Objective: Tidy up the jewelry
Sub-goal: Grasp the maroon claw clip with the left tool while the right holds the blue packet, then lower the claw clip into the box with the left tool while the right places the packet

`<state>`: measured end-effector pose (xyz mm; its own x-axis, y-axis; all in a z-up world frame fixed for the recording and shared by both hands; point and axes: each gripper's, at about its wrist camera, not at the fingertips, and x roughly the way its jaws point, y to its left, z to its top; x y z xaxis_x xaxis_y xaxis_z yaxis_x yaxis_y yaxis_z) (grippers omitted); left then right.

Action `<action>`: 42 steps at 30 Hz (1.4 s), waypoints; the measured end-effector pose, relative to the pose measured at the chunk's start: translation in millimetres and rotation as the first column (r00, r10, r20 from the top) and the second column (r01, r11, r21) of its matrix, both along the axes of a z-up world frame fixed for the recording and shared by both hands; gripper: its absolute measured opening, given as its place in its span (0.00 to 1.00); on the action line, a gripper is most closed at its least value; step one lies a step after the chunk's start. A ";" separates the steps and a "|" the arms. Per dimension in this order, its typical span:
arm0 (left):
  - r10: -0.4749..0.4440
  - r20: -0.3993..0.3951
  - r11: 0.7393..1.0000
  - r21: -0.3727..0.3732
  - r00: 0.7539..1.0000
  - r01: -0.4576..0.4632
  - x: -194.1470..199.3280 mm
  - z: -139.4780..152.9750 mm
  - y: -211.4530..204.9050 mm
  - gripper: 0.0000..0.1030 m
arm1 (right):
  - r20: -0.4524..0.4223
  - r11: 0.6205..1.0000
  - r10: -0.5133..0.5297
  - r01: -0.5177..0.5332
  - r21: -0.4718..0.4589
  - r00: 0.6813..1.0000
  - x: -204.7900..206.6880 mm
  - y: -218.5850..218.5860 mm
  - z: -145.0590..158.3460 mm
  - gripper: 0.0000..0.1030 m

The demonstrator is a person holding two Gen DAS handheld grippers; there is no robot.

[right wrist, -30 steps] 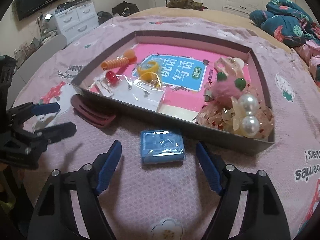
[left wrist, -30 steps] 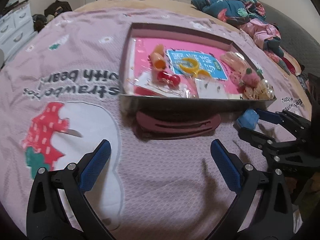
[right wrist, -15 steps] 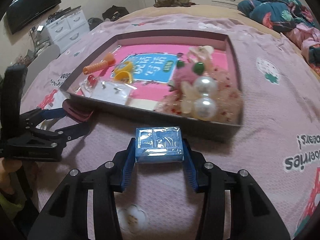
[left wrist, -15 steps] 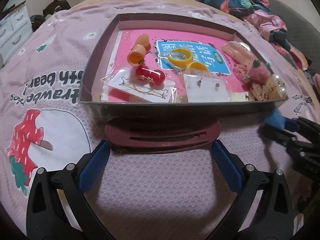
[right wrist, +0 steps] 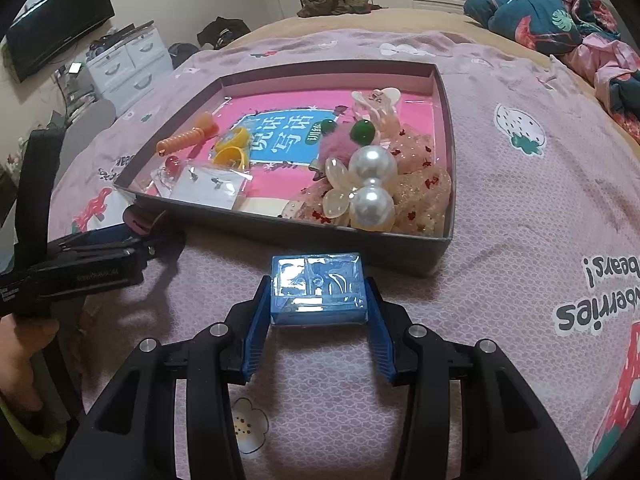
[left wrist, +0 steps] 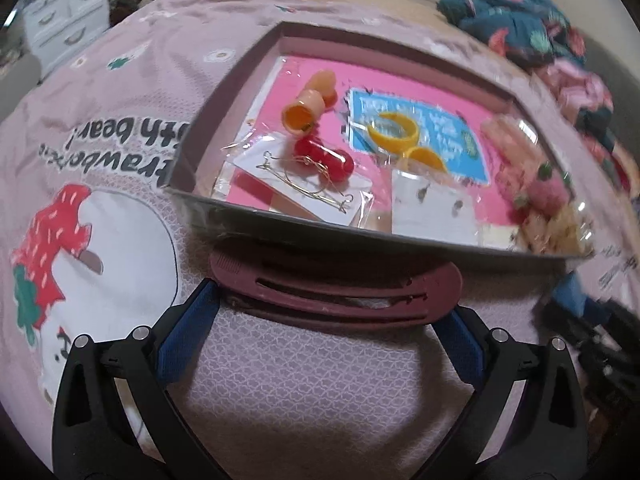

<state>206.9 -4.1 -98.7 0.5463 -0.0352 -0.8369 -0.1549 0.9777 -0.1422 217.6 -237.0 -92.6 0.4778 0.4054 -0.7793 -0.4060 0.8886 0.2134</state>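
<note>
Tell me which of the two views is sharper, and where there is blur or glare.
The right wrist view is sharper: the blue box and the pearl clip look crisp. The left wrist view is softer, with motion smear at its right edge over the right gripper; glare sits on the plastic sleeves in the tray.

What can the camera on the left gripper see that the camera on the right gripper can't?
Only the left wrist view shows the whole maroon hair clip lying between the left gripper's open jaws, and the gold hoop earrings up close.

Only the right wrist view shows the blue box squeezed in the right gripper, the big pearl clip, the television and the person's hand.

Both show the tray, the orange coil, the yellow rings and the pink blanket.
</note>
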 end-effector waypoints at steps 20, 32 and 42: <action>-0.064 0.118 0.992 -0.103 0.991 0.077 -28.1 33.1 38.6 0.15 | 0.023 0.999 0.025 -0.026 0.022 0.999 -6.5 9.5 12.8 0.42; -0.142 0.170 0.985 -0.074 0.975 0.156 -8.7 64.5 22.9 0.00 | 0.093 0.999 0.013 -0.016 0.028 0.996 1.5 5.3 43.9 0.42; -0.190 0.197 0.979 -0.039 0.962 0.202 16.7 90.2 9.0 0.00 | 0.184 0.999 0.008 -0.015 0.036 0.983 17.5 0.8 84.0 0.42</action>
<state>223.6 4.9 -8.6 0.6735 -0.2030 -0.7108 0.0746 0.9753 -0.2079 235.1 -236.2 -8.6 0.6063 0.4390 -0.6631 -0.4517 0.8764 0.1672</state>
